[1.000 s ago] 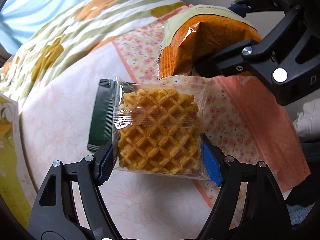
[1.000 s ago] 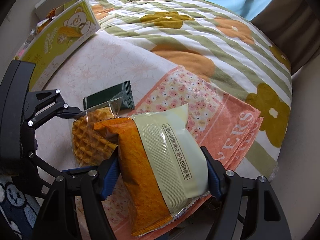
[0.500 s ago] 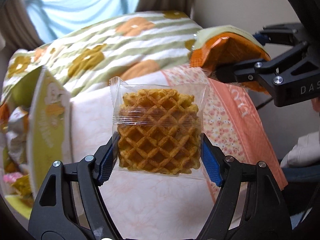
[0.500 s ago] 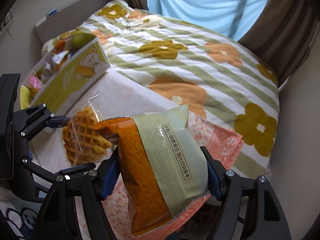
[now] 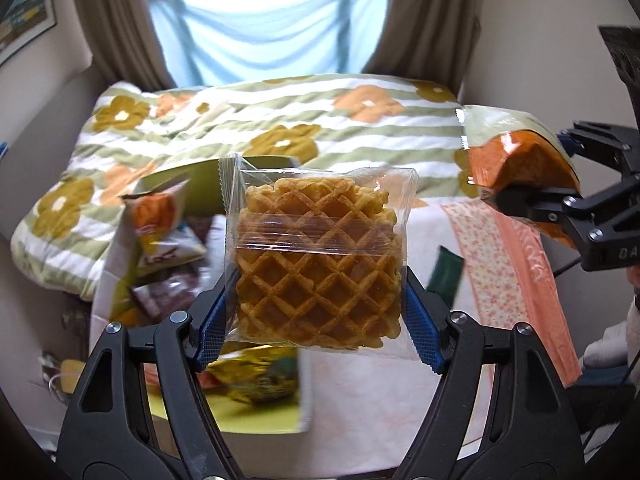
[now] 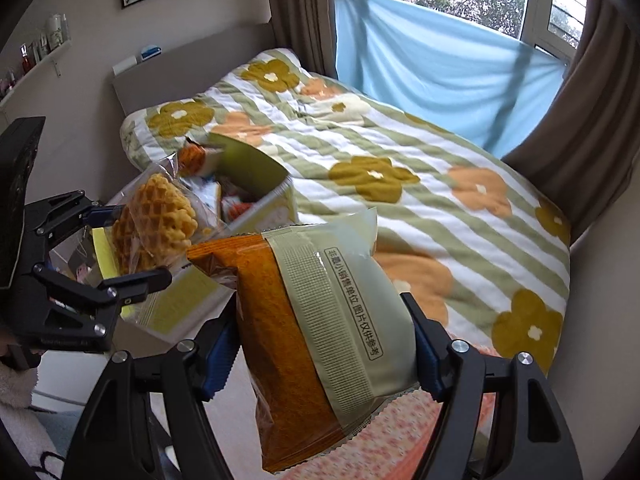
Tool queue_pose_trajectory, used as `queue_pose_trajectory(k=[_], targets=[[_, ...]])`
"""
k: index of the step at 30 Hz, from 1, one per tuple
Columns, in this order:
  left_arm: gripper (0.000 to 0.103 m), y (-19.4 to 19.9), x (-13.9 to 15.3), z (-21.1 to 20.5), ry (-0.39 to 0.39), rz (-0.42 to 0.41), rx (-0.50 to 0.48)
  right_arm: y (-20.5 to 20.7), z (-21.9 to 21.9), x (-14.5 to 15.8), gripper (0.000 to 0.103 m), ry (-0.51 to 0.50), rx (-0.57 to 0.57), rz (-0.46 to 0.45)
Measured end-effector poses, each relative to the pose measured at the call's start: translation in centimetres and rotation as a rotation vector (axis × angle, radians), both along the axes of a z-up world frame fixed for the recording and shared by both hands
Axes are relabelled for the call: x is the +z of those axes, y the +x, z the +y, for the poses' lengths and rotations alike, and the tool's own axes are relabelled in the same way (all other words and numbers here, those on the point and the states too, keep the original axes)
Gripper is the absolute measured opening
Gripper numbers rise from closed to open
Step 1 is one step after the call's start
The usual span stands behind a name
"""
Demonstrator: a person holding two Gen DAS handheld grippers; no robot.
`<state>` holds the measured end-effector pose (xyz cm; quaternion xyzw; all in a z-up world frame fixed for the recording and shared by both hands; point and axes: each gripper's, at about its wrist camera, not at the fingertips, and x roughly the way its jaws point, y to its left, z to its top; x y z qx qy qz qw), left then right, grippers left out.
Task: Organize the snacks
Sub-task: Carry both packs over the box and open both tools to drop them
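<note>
Snacks lie in an open yellow-green box at the left part of the bed, among them an orange and white packet that leans on the box wall and a dark brown packet below it; the box looks blurred. In front of the box and above it, the left gripper grasps a waffle in clear wrapper, its blue pads pressing both lower sides of the wrapper, and the waffle hangs in the air without touching the box. Right of the waffle, a dark green packet lies flat on the pale flowered cloth that covers the near part of the bed. Further right from the waffle, the right gripper is clenched on an orange and pale green snack bag, which it holds upright above the pink flowered cloth. In the right wrist view this bag is just beside the waffle, not touching it. Behind the bed hangs a blue curtain, with brown drapes at both sides.
</note>
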<state>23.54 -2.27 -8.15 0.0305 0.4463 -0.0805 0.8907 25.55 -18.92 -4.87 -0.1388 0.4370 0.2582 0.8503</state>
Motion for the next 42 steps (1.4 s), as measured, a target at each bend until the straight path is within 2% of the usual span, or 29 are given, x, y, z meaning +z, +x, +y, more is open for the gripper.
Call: queue_pose_trajectory(k=[5,9,16,18,21,22,25,26,30,36,42], targets=[[0.073,1.0,-0.3,7.2,-0.035,0.018,0.044,-0.1,5.9,0.1,0.070,-0.002,-0.028,-0.014],[0.073,2.3,-1.3,12.1,-0.032,0.048,0.052,0.3,10.8,-0.2,0.070,0.007,-0.053,-0.007],[0.073,4.7,-4.6,18.0,-0.017,0.119,0.008,-0.1,17.6,-2.0,0.070,-0.053,-0.116,-0.012],[0.073,5.2,-5.5,18.6,0.003,0.134,-0.021,-0.4,18.7,-2.5,0.070,-0.059,-0.147,-0.011],[0.074,6.0,-6.6,19.1,-0.007,0.155,-0.064,-0.6,19.6,-3.1,0.070,-0.052,-0.200,0.010],[0.078,6.2,-6.7,19.1,-0.004,0.157,-0.068,-0.7,19.8,-3.1,0.070,-0.050,-0.219,0.017],[0.103,5.9,-7.1,18.9,0.015,0.159,-0.091,-1.1,19.8,-3.2,0.070,-0.043,-0.270,0.036],[0.103,5.5,-6.8,18.9,0.018,0.134,-0.095,-1.2,19.8,-3.2,0.070,-0.043,-0.280,0.038],[0.103,3.9,-6.2,19.3,0.069,0.119,-0.083,-1.9,19.8,-3.0,0.070,-0.037,-0.297,0.043],[0.103,0.9,-5.4,21.8,0.036,0.123,-0.027,-2.3,21.3,-3.3,0.070,0.008,-0.291,0.059],[0.103,0.3,-5.3,23.5,0.035,0.127,0.025,-2.0,23.4,-4.4,0.071,0.038,-0.280,0.097]])
